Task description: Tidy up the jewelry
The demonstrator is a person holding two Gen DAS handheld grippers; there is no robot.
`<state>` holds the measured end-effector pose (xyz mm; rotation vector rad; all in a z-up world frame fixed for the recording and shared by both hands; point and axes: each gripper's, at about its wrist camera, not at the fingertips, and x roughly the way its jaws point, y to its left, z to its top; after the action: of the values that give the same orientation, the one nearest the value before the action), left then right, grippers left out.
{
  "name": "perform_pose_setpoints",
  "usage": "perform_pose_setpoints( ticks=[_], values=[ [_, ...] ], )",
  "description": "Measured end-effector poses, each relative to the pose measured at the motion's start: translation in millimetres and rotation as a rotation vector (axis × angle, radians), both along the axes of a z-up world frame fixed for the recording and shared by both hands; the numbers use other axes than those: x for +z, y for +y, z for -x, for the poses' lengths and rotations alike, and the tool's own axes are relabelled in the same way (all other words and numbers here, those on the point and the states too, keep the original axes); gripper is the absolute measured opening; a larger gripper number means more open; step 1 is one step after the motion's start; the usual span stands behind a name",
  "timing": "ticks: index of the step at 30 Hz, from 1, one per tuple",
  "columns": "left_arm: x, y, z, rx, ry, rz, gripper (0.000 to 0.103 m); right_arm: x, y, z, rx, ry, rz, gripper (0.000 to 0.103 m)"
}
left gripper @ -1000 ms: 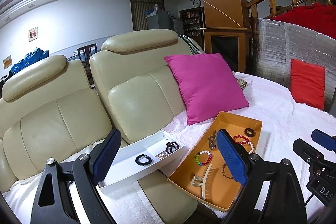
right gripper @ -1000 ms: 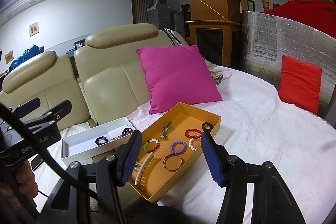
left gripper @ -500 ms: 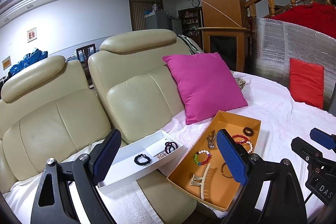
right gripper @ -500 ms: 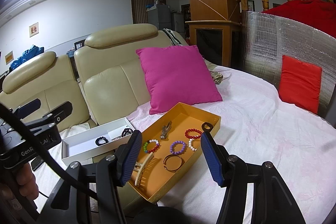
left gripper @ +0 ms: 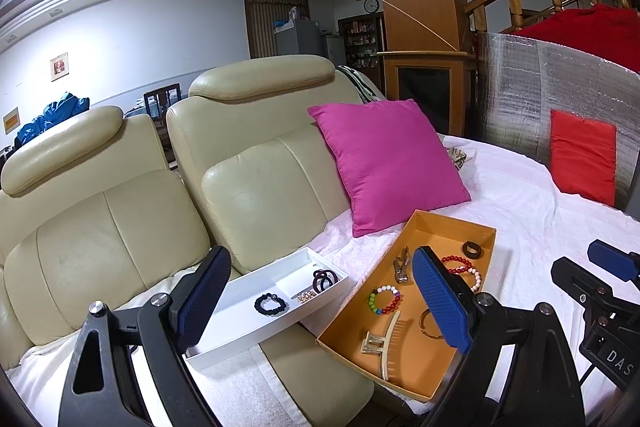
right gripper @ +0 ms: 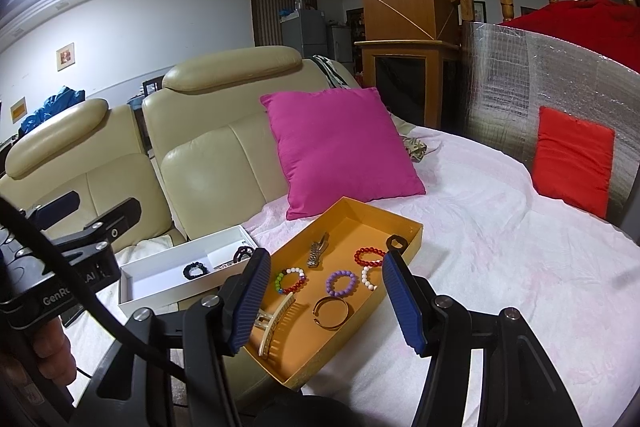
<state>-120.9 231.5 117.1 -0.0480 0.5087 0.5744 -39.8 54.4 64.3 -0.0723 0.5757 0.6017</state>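
Observation:
An orange tray (left gripper: pixel 448 225) (right gripper: pixel 408 223) lies on the white-covered seat. It holds a multicoloured bead bracelet (left gripper: pixel 384 299) (right gripper: pixel 292 280), a red bead bracelet (right gripper: pixel 369 256), a purple one (right gripper: pixel 341 283), a gold bangle (right gripper: pixel 331 312), a cream hair claw (left gripper: pixel 382 343) and a metal clip (right gripper: pixel 318 254). A white divided box (left gripper: pixel 240 323) (right gripper: pixel 168 287) to its left holds a black bracelet (left gripper: pixel 271 305) and a dark hair tie (left gripper: pixel 323 278). My left gripper (left gripper: pixel 320 311) is open and empty above the box and tray. My right gripper (right gripper: pixel 324 303) is open and empty above the tray.
A pink cushion (left gripper: pixel 390 163) leans on the cream sofa back (left gripper: pixel 260 187) behind the tray. A red cushion (left gripper: pixel 582 155) rests against a silver foil panel (right gripper: pixel 520 79) at the right. White cloth (right gripper: pixel 500 227) covers the seat to the right.
Both grippers have hardly moved; the view has shifted only slightly. Nothing was taken hold of or let go.

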Motion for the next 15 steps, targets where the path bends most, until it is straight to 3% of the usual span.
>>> perform_pose_setpoints(
  ticks=[15],
  values=[
    [-3.5, -2.0, -4.5, -0.003, 0.010, 0.004, 0.092, -0.7, 2.8, -4.3, 0.001, 0.004, -0.002, 0.062]
  ],
)
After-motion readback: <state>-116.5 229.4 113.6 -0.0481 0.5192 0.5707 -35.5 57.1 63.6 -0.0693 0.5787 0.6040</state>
